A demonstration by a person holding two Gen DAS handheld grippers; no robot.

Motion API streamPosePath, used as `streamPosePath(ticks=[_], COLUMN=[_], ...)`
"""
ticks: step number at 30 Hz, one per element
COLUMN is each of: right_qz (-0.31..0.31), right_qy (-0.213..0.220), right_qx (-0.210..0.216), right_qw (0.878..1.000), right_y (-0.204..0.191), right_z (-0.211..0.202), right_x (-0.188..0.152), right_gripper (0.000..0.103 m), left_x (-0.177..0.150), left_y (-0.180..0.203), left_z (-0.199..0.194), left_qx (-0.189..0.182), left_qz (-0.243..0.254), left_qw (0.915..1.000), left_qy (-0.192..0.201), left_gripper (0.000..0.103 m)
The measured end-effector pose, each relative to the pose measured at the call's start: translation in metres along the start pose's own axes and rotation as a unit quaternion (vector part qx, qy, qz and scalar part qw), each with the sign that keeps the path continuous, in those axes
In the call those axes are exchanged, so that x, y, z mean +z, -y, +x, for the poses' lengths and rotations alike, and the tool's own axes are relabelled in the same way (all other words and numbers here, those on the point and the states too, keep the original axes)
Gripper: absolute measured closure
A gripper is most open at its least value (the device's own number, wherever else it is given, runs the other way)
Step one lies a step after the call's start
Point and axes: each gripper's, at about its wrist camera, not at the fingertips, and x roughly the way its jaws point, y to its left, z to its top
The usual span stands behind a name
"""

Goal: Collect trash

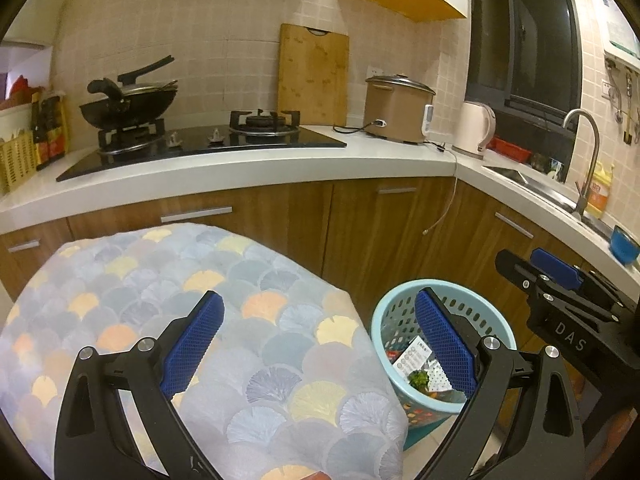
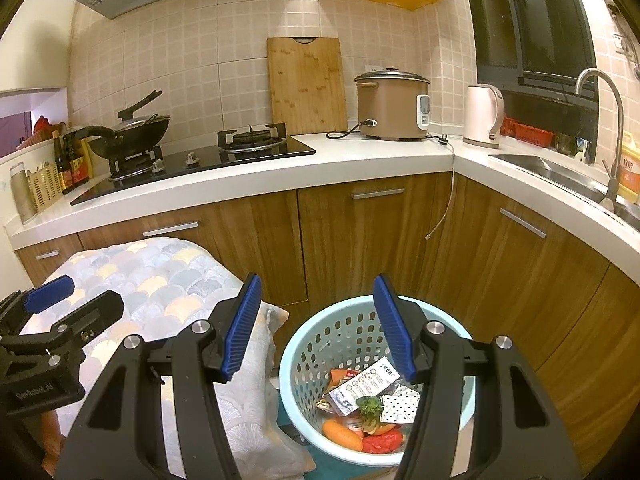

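Observation:
A light blue perforated trash basket (image 2: 320,344) stands on the floor by the wooden cabinets; it also shows in the left wrist view (image 1: 394,316). Inside lie several pieces of trash: white wrappers (image 2: 368,384), a green leafy scrap (image 2: 370,404), an orange piece (image 2: 340,432) and a red piece (image 2: 382,442). My right gripper (image 2: 316,328) is open and empty, above the basket's near left rim. My left gripper (image 1: 320,340) is open and empty, over the edge of a table with a scallop-patterned cloth (image 1: 200,300), left of the basket.
The cloth-covered table (image 2: 160,276) stands left of the basket. Behind runs an L-shaped white counter (image 2: 360,160) with a gas hob, a wok (image 2: 128,132), a cutting board, a rice cooker (image 2: 392,104), a kettle and a sink (image 2: 560,172). A cable hangs down the cabinet front.

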Motion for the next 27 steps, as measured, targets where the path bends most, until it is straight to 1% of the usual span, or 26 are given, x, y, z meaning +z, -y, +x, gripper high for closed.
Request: streamPosePath(ticks=[6,15,22,27], right_qz=[0.001,0.000,-0.005,-0.002], right_qy=[-0.004,-0.003,0.002,0.003], right_qx=[0.000,0.000,-0.010,-0.005], right_qw=[1.000,1.000,1.000,1.000], right_y=[0.0010,0.0015,0.0004,0.0003], right_z=[0.0030,0.0047,0.0066,0.0056], right_x=[0.0005,0.0003,-0.0016,-0.0018], right_gripper=[0.048,0.048,0.048,0.048], left_x=[0.0001,0.0007,0.0011,0.0012], left_y=[-0.0018,-0.0027,-0.0045,-0.0047], left_z=[0.0023,0.0015,0.0016,0.0016], left_qx=[-0.001,0.001,-0.007,-0.006], left_qz=[-0.006,-0.006,-0.008,-0.007], left_qw=[1.0000,1.0000,0.9999,0.9999], left_qy=[-0.007,-0.005,-0.006,-0.005], left_gripper=[0.010,0.010,0.010,0.010])
